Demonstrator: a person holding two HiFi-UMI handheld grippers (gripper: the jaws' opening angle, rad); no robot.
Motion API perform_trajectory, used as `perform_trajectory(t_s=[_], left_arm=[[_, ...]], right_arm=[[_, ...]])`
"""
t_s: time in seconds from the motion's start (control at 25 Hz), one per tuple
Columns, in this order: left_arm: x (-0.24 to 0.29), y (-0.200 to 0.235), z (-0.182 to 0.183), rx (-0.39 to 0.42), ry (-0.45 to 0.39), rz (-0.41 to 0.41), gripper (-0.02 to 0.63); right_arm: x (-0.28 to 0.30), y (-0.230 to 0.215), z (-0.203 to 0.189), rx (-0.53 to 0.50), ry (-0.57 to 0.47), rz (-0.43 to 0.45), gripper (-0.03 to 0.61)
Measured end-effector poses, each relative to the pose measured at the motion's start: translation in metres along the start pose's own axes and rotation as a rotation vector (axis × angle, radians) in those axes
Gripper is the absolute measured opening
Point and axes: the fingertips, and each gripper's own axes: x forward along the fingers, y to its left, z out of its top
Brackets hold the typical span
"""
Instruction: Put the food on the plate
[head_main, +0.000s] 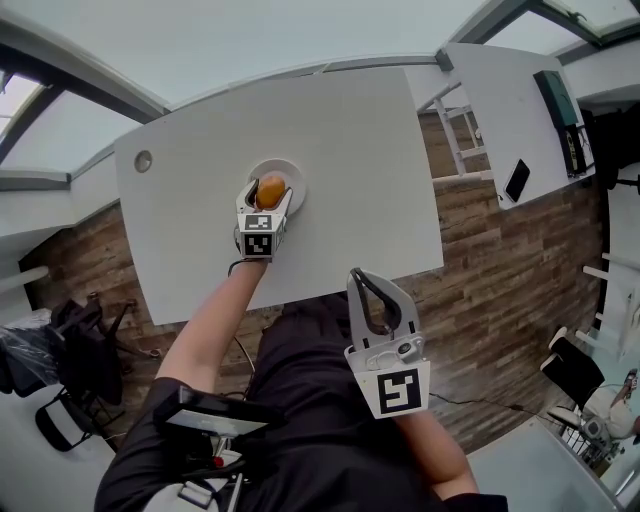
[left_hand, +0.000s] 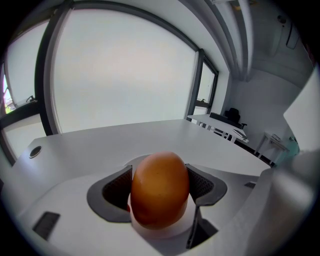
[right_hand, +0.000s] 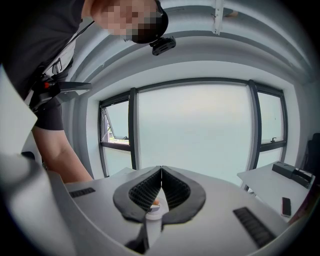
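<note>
**Left claw over the plate, food in grasp.** In the head view the left claw (head_main: 270, 192) reaches out over the white tabletop (head_main: 350, 140) and is clenched on an egg-shaped, orange-brown food piece (head_main: 270, 188). The food piece lies directly above the small round white plate (head_main: 296, 176), within its rim. The left gripper view shows the two dark ribbed pads (left_hand: 201, 184) pressing the food piece (left_hand: 160, 190) from either side across its narrow waist. Its long axis stands upright between them, crosswise to the direction in which the pads close. Whether its underside already touches the plate cannot be told from any view. The remaining move is judged to be a short descent and release, straight down, with no sideways correction needed. The right claw (head_main: 358, 278) is drawn back near the person's body, off the tabletop edge and well apart from the plate. The right gripper view shows this claw (right_hand: 161, 174) clenched tip to tip on nothing, so the left hand is the nearer one.
</note>
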Motion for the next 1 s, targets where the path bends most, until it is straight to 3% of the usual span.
perform_trajectory(t_s=[0.6, 0.8, 1.0], left_arm=[[0.000, -0.002, 0.011, -0.005, -0.035, -0.002, 0.316], [-0.009, -0.009, 0.020, -0.044, -0.051, -0.007, 0.316], [-0.015, -0.015, 0.020, -0.013, -0.067, -0.023, 0.316]], right_arm=[[-0.012, -0.005, -0.003, 0.000, 0.008, -0.025, 0.008], [-0.012, -0.001, -0.005, 0.009, 0.009, -0.019, 0.008], [-0.014, 0.007, -0.001, 0.007, 0.005, -0.012, 0.008]])
